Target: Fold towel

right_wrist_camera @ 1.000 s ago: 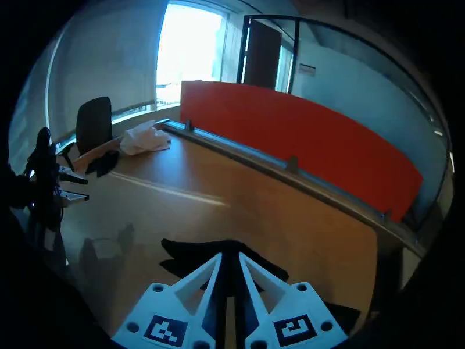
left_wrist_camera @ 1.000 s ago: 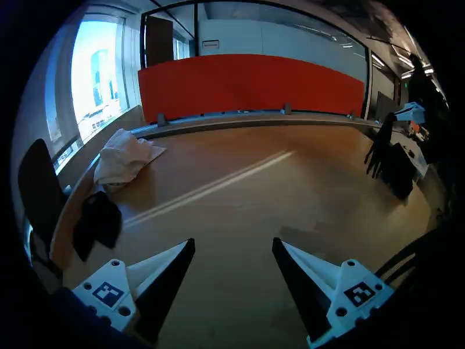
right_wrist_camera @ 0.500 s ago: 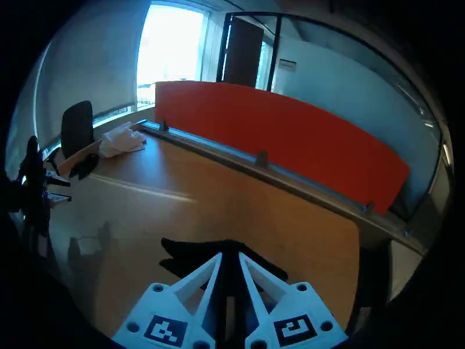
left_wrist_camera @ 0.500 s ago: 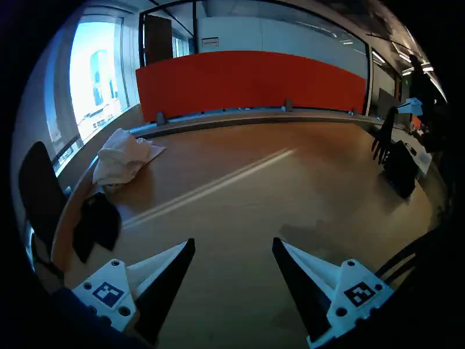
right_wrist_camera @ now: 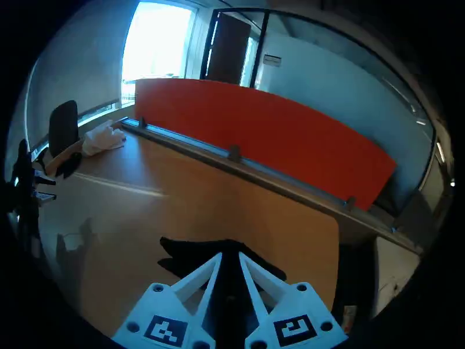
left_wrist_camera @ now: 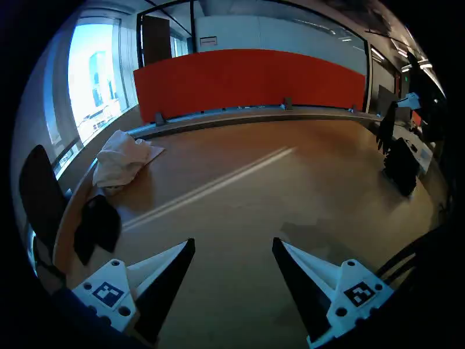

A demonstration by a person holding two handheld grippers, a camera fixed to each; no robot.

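Two grippers over long brown wooden table (left_wrist_camera: 244, 168).
Left gripper (left_wrist_camera: 232, 259) spread wide, empty; right gripper (right_wrist_camera: 230, 273) fingers pinched together on black fabric towel (right_wrist_camera: 186, 256).

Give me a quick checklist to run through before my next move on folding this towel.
1. Grip: right gripper shut on the black towel: ok.
2. Free side: left gripper open over the table: ok.
3. Room on the table ahead to lay it out: ok.
4. Clutter: white towel lies apart at the far edge: ok.
5. Hang: black towel flat and untwisted: cannot tell.
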